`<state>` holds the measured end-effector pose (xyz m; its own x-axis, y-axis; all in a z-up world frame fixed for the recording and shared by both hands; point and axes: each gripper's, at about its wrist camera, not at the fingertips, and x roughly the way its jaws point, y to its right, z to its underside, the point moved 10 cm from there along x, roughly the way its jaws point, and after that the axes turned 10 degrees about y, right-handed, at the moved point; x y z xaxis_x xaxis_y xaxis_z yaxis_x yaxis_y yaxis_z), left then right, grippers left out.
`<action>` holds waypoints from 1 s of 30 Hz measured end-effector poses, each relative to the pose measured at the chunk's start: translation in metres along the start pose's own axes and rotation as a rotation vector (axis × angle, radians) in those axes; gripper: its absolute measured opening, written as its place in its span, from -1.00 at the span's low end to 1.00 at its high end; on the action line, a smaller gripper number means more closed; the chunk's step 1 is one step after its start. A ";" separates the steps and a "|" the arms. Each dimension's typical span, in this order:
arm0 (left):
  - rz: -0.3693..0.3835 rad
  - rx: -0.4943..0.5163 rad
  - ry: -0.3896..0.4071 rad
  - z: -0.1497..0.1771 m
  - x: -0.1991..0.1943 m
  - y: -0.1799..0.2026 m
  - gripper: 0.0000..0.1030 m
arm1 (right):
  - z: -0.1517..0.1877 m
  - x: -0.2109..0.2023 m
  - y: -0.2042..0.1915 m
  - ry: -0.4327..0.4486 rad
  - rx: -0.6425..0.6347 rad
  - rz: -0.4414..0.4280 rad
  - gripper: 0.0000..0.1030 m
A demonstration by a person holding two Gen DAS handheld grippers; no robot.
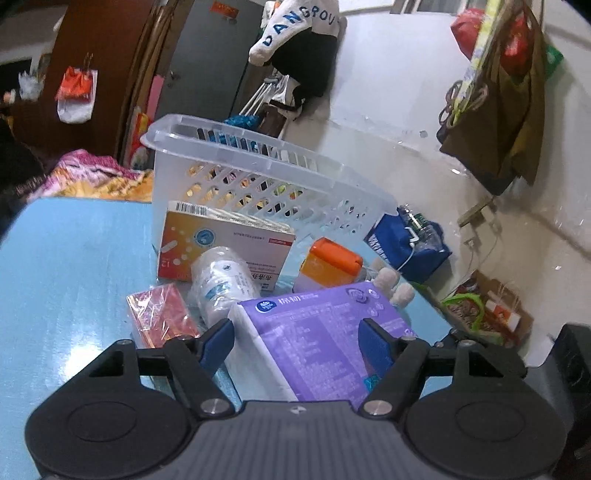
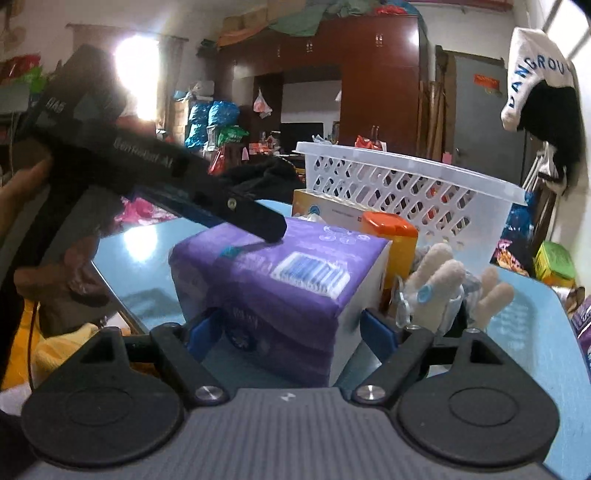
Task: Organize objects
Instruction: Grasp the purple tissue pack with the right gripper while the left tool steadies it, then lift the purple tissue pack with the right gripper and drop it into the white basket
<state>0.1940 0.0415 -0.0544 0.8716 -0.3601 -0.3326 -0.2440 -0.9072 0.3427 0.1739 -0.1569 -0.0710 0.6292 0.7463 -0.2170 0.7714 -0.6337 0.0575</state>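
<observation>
A: What writing can you read?

B: On the dark body of the left gripper (image 2: 258, 236), seen from the right wrist view, "GenRobot AI" and "HA5". On the white and black garment (image 1: 295, 33) hanging at twelve o'clock, blue letters "DANGROV". The orange and white cardboard medicine box (image 1: 225, 243) carries a barcode, a "12" printed upside down and small Chinese text too fine to read. The purple plastic-wrapped tissue pack (image 1: 325, 336) has a round logo, Chinese characters and a blue barcode on its end.

A: The jaws?

B: The left gripper (image 1: 299, 339) stands wide, its blue pads either side of the tissue pack's top; one looks to rest on it. The right gripper (image 2: 291, 328) is also spread wide around the pack's end; whether its pads touch, I cannot tell.

A: And around it?

B: The pack lies on a glossy light blue table (image 1: 74, 277). At eleven o'clock of it lie a white label-wrapped bottle (image 1: 221, 288) and a red foil-wrapped packet (image 1: 162, 314); at one o'clock, an orange-lidded plastic container (image 1: 328, 266) and a beige plush toy (image 1: 391, 284). Behind stands a white perforated plastic basket (image 1: 258, 173). The room is crowded: a dark wooden wardrobe (image 2: 376, 81), a grey door (image 1: 214, 55), bags on the wall.
</observation>
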 end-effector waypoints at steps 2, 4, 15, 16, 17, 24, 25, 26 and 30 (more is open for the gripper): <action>0.019 -0.025 -0.005 0.000 0.002 -0.004 0.52 | 0.004 0.004 0.003 -0.022 0.016 -0.009 0.67; 0.035 -0.030 -0.010 0.001 0.005 -0.005 0.57 | 0.008 0.008 0.005 -0.032 0.030 -0.018 0.72; 0.041 0.059 -0.014 0.009 0.007 0.015 0.76 | 0.012 0.005 -0.006 0.005 -0.033 0.014 0.78; 0.037 0.070 -0.006 0.009 0.005 0.017 0.76 | 0.012 0.003 -0.007 0.009 -0.043 0.024 0.77; 0.033 0.076 -0.001 0.008 0.004 0.018 0.76 | 0.010 0.004 -0.007 0.011 -0.052 0.031 0.77; 0.034 0.092 0.052 -0.005 -0.009 0.030 0.76 | -0.007 -0.006 -0.007 0.060 -0.051 0.049 0.76; 0.035 0.102 0.061 -0.009 -0.011 0.034 0.76 | -0.011 -0.008 -0.007 0.069 -0.054 0.056 0.76; 0.036 0.116 0.068 -0.012 -0.013 0.038 0.75 | -0.015 -0.010 -0.006 0.076 -0.058 0.063 0.76; 0.037 0.174 0.102 -0.038 -0.019 0.058 0.75 | -0.041 -0.015 0.002 0.106 -0.079 0.088 0.76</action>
<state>0.1789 0.0040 0.0050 0.8971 -0.3780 -0.2288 -0.3387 -0.9208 0.1934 0.1699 -0.1617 -0.0280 0.6982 0.7083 -0.1038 0.7151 -0.6830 0.1490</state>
